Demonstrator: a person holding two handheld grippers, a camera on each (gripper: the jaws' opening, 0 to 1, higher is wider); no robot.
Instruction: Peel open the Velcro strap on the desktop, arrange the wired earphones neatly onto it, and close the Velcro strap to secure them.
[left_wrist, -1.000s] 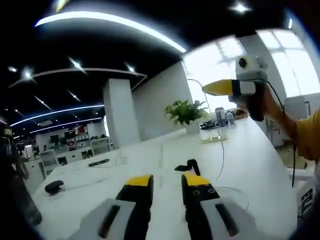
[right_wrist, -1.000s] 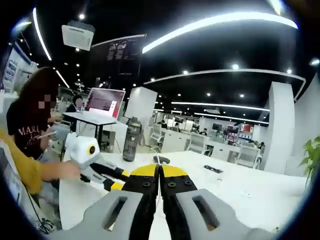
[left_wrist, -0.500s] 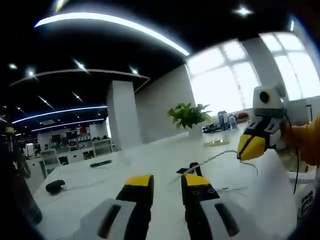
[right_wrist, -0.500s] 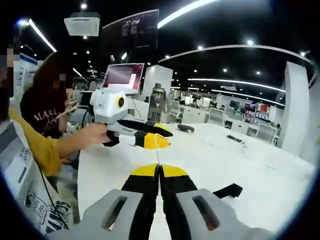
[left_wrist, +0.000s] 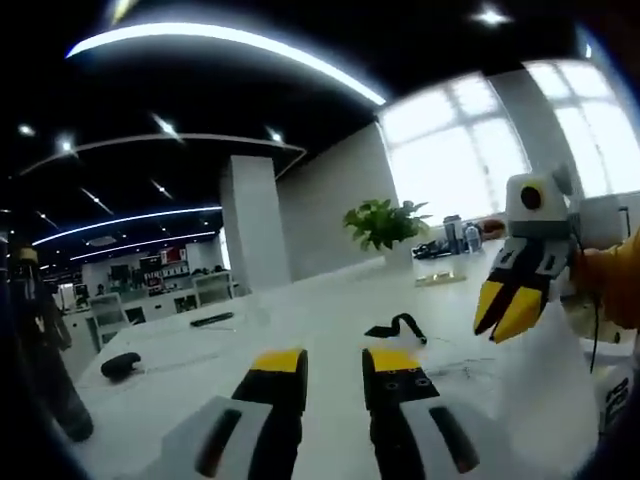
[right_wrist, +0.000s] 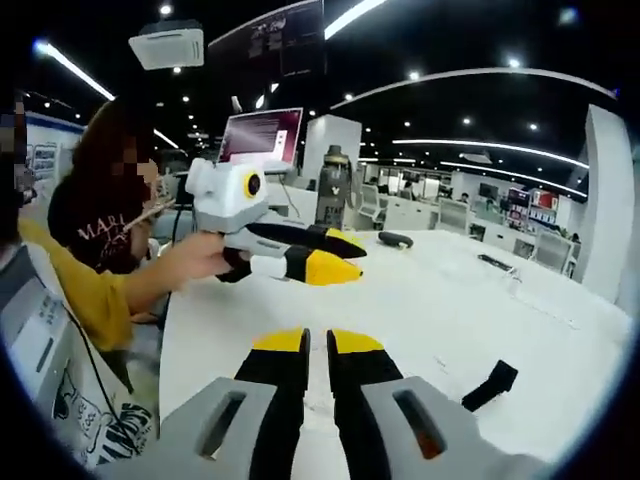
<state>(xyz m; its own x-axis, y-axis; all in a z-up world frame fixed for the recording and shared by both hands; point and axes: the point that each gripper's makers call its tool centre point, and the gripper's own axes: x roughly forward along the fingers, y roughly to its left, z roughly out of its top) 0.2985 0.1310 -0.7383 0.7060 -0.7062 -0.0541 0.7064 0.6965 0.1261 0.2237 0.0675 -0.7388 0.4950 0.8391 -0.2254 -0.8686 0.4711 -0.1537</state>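
- Left gripper view: left tool (left_wrist: 335, 365) rises from 6 o'clock, two yellow-tipped jaws parted with a clear gap, nothing between them.
- One black Velcro strap (left_wrist: 396, 327) lies on the white bench (left_wrist: 300, 320) just beyond the right jaw tip, toward 1 o'clock; one end curls up in a loop.
- Thin earphone wire (left_wrist: 455, 368) lies on the bench at 3 o'clock from the jaw tips, faint, hard to trace; earbuds not made out.
- Right tool (left_wrist: 508, 308) comes in at 3 o'clock, held over the bench, tips pointing down, jaws slightly apart, empty.
- One potted plant (left_wrist: 385, 226) at 1 o'clock, far end of the bench. One black mouse-like object (left_wrist: 119, 365) at 9 o'clock; one dark flat item (left_wrist: 212, 320) past it.
- Right gripper view: right tool (right_wrist: 317, 343) from 6 o'clock, jaws a narrow slit apart, holding nothing.
- Velcro strap (right_wrist: 490, 385) on the bench at 4 o'clock, well apart from the tips.
- Left tool (right_wrist: 335, 258) at 11 o'clock, held by a hand (right_wrist: 198, 256) with a yellow sleeve, jaws apart.
- One laptop (right_wrist: 262, 137) at 11 o'clock, one dark bottle (right_wrist: 331, 188) at 12 o'clock.
- One seated person in a dark shirt (right_wrist: 85, 225) at 9 o'clock.
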